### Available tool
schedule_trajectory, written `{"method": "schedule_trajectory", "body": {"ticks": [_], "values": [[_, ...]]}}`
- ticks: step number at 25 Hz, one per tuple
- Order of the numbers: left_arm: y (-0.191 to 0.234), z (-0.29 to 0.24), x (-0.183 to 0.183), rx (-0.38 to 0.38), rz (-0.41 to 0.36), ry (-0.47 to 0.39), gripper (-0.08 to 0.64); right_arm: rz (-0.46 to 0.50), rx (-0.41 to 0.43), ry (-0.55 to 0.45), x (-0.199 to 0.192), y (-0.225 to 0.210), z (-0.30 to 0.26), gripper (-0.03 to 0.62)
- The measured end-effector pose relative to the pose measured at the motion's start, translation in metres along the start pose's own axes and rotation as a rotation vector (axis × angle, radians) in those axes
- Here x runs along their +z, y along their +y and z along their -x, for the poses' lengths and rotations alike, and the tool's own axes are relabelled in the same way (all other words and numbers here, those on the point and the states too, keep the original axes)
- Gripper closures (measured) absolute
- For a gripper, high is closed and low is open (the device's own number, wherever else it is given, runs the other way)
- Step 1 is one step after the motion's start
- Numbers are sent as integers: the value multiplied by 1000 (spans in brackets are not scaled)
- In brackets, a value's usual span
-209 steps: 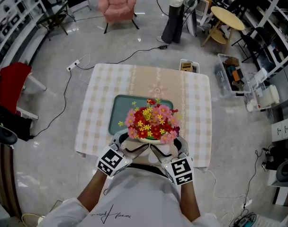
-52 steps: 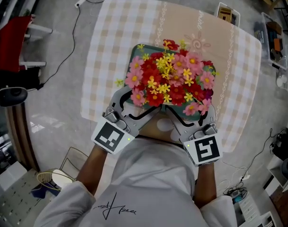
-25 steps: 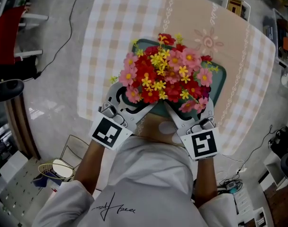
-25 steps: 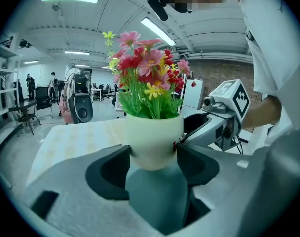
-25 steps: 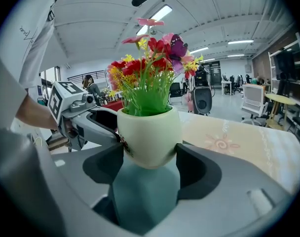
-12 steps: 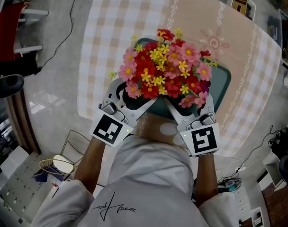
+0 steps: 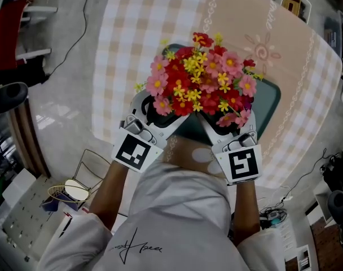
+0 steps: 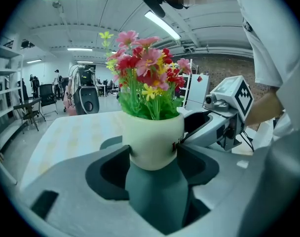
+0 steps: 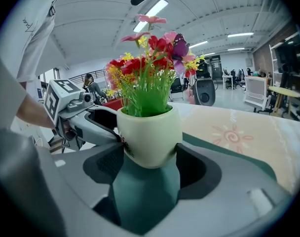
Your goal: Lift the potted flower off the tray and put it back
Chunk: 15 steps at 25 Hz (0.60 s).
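Since two seconds ago the flowers [image 7: 202, 86] have been brought lower: they are seen smaller from the head view and sit closer to the tray [image 7: 270, 103], and more of the checked surface [image 7: 137, 33] is shown around them.

The left tongs [image 7: 153, 115] are clamped on the pot [image 8: 152, 139], with its cream wall pressed against both dark pads. The pot is held upright, its axis vertical, straight ahead of the tongs and in the middle of the pair. The right tongs [image 7: 231, 130] are clamped on the same pot from the other side, and it is met by both of their pads too. The two hands are set level with each other, so neither is nearer.

The green of the tray is seen directly under the rounded base in both gripper views; whether the base is already touching it cannot be told, though a thin gap is judged likely. The coming move is judged to be a straight drop with the pot kept upright, followed by both tongs being opened together.
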<state>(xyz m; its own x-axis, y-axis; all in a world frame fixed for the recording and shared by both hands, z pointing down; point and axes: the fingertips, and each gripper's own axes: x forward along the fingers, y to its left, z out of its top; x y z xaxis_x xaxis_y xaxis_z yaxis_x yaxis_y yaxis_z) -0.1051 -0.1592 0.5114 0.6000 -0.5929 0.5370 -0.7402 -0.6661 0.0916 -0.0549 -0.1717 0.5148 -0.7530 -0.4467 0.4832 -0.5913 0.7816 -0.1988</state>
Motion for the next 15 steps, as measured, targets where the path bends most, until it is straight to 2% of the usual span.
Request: {"method": "schedule_trajectory", "body": {"ticks": [10,15], "values": [[9,-9,-10,15,4,20,262,19,-9,-1,-5,-6,-13,255],[11,-11,-15,18,2,26,265,69,-15,11,-9,-6,-16,255]]}}
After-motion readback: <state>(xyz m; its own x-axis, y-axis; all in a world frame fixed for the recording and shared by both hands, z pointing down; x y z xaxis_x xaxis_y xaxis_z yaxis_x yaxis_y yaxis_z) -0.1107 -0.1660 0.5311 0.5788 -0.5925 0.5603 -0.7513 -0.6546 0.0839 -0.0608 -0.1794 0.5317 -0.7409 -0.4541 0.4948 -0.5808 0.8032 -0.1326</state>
